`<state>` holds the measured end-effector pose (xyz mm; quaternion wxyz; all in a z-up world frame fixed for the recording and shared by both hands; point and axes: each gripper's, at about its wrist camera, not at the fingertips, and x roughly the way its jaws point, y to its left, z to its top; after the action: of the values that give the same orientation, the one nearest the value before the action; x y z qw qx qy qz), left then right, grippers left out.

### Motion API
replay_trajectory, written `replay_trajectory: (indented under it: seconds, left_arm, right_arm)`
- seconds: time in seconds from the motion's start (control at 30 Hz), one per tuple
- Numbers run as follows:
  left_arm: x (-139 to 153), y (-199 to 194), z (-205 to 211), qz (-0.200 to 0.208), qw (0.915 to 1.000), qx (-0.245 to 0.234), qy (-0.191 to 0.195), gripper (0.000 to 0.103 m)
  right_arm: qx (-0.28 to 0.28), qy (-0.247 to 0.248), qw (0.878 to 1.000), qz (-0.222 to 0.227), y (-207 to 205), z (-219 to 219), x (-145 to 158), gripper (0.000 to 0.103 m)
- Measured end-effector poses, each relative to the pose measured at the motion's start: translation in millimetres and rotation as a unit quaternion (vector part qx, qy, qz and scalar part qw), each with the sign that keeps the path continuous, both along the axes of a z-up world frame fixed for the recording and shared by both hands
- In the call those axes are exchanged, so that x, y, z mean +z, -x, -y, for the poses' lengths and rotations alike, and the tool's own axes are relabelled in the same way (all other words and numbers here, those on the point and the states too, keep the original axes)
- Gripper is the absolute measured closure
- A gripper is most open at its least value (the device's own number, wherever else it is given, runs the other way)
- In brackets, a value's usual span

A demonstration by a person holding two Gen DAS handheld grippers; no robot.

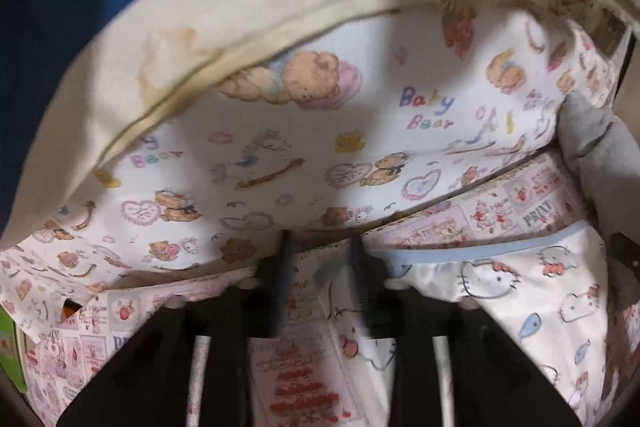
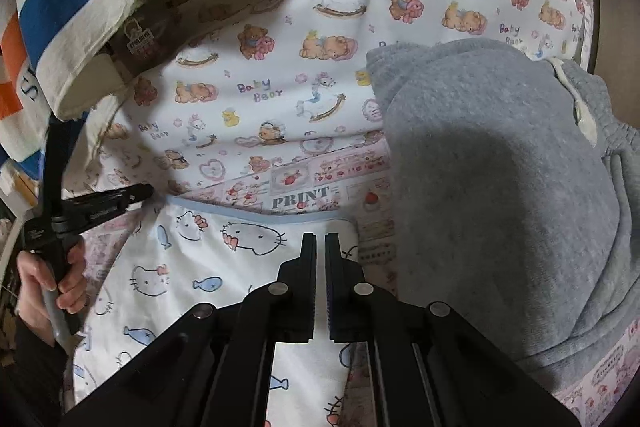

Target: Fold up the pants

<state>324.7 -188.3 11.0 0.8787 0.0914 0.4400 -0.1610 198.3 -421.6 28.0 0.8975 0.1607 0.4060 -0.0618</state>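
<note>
Nearest the right wrist camera, the right gripper has its black fingers clenched together with only a thin slit between them and nothing in it. It hangs over a white cat-print cloth with blue fish and a pale blue edge. Just to the right of that gripper lie the grey pants, bunched in a soft heap on the bedding; their gathered waistband and a cream drawstring show at the heap's far right side. The fingers do not touch the pants.

Left of the pants, across the cat-print cloth, a hand grips the handle of the left gripper, whose tip reaches the cloth's blue edge. Seen from its own wrist camera, the left gripper has its blurred fingers released, standing apart with only bedding visible between them; from here the pants are a grey fold at the far right edge.

Beyond the pants' near edge runs a pink strip of fabric marked PRINT, and farther still a white Baby Bear sheet with teddies and rocking horses. Farthest from the pants, up at the left, hangs a cream cloth with a blue band and an orange patch.
</note>
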Motion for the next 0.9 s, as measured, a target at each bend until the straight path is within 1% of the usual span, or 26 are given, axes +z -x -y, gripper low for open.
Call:
replay_trajectory:
  seconds: [0.03, 0.1, 0.17, 0.2, 0.23, 0.3, 0.33, 0.37, 0.47, 0.5, 0.53, 0.57, 0.63, 0.67, 0.7, 0.73, 0.77, 0.8, 0.9]
  left_arm:
    - [4.3, 5.9, -7.3, 0.005, 1.0, 0.0, 0.006, 0.052]
    - [13.0, 16.8, -14.8, 0.016, 0.9997, -0.007, 0.016, 0.052]
    - [19.5, 23.0, -16.9, 0.022, 0.9996, -0.012, 0.016, 0.052]
    - [22.1, 26.1, -19.4, 0.022, 0.9995, -0.01, 0.019, 0.052]
    - [23.0, 27.3, -20.9, 0.017, 0.9995, -0.008, 0.026, 0.051]
    - [22.0, 26.0, -23.0, 0.0, 0.9988, 0.004, 0.05, 0.051]
    - [20.0, 23.4, -21.5, -0.004, 0.9981, 0.008, 0.06, 0.051]
    - [17.2, 21.8, -17.7, -0.007, 0.9976, 0.011, 0.068, 0.051]
    - [1.5, 21.0, -13.1, -0.018, 0.9963, 0.014, 0.083, 0.051]
    - [-4.2, 19.7, -9.0, -0.027, 0.9969, 0.008, 0.074, 0.051]
    - [-5.8, 19.4, -6.3, -0.026, 0.9977, 0.003, 0.063, 0.052]
    - [-4.8, 22.1, -6.3, -0.014, 0.9982, 0.002, 0.059, 0.052]
    - [-4.6, 24.1, -6.3, -0.006, 0.9981, 0.001, 0.061, 0.052]
    - [-4.4, 23.5, -7.5, -0.01, 0.9978, -0.002, 0.066, 0.052]
    - [-5.3, 22.9, -8.7, -0.013, 0.9975, -0.002, 0.07, 0.052]
    - [-7.1, 22.2, -9.5, -0.014, 0.9975, 0.002, 0.069, 0.055]
    - [-10.0, 21.4, -8.7, -0.016, 0.9978, 0.003, 0.065, 0.057]
    - [-13.7, 21.0, -6.7, -0.019, 0.9981, 0.002, 0.058, 0.057]
    - [-23.6, 20.0, -1.3, -0.022, 0.999, 0.003, 0.039, 0.057]
  right_arm:
    - [-0.001, 0.004, 1.0, -0.001, -0.6, -0.8, -0.7, 0.099]
    - [-0.004, 0.007, 1.0, -0.002, -2.2, -1.6, -2.3, 0.098]
    - [-0.01, 0.011, 1.0, -0.003, -2.7, -1.8, -3.4, 0.097]
    - [-0.013, 0.017, 1.0, -0.005, -3.7, -2.1, -4.0, 0.097]
    - [-0.017, 0.033, 0.999, -0.01, -6.4, -3.4, -4.2, 0.097]
    - [-0.029, 0.066, 0.997, -0.02, -12.0, -3.2, -4.6, 0.086]
    - [-0.035, 0.075, 0.996, -0.025, -15.8, -2.3, -5.5, 0.074]
    - [-0.041, 0.071, 0.996, -0.034, -20.6, -1.2, -7.1, 0.072]
    - [-0.054, 0.055, 0.994, -0.072, -33.2, 4.3, -11.2, 0.072]
    - [-0.056, 0.053, 0.994, -0.084, -37.4, 5.6, -12.6, 0.072]
    - [-0.056, 0.051, 0.992, -0.097, -42.5, 6.7, -14.3, 0.072]
    - [-0.055, 0.045, 0.992, -0.105, -47.6, 8.3, -15.9, 0.072]
    - [-0.053, 0.023, 0.992, -0.109, -55.6, 12.4, -19.5, 0.073]
    - [-0.053, 0.012, 0.992, -0.11, -57.6, 14.4, -21.0, 0.08]
    - [-0.051, -0.006, 0.993, -0.11, -59.3, 18.1, -23.4, 0.085]
    - [-0.049, -0.026, 0.992, -0.109, -61.0, 22.0, -26.0, 0.094]
    - [-0.046, -0.047, 0.993, -0.098, -60.4, 26.3, -26.1, 0.096]
    - [-0.042, -0.06, 0.994, -0.083, -59.1, 29.7, -24.3, 0.097]
    - [-0.018, -0.067, 0.997, -0.043, -53.9, 31.3, -9.5, 0.098]
